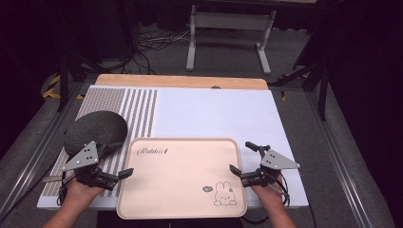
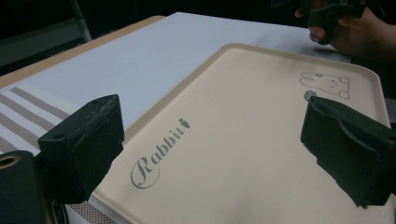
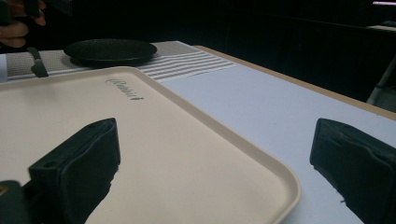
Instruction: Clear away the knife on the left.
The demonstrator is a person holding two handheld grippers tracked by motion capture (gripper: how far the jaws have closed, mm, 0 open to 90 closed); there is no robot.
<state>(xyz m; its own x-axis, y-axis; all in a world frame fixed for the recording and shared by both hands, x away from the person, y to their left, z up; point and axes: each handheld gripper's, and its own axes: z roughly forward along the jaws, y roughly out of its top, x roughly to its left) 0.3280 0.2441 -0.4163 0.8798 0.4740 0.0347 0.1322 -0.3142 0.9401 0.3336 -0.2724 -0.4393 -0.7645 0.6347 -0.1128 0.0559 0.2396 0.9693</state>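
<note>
One tray (image 1: 180, 190), one dark plate (image 1: 95, 130), two open tongs (image 1: 116, 166) (image 1: 246, 160)

Tray's (image 1: 180, 190) near rim cut off

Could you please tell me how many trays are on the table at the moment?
1. The beige tray lies flat at the near edge of the table, between the left gripper and the right gripper, right of the dark plate.

1 tray (image 1: 180, 190), 1 dark plate (image 1: 95, 130) (2 items tot.).
</note>
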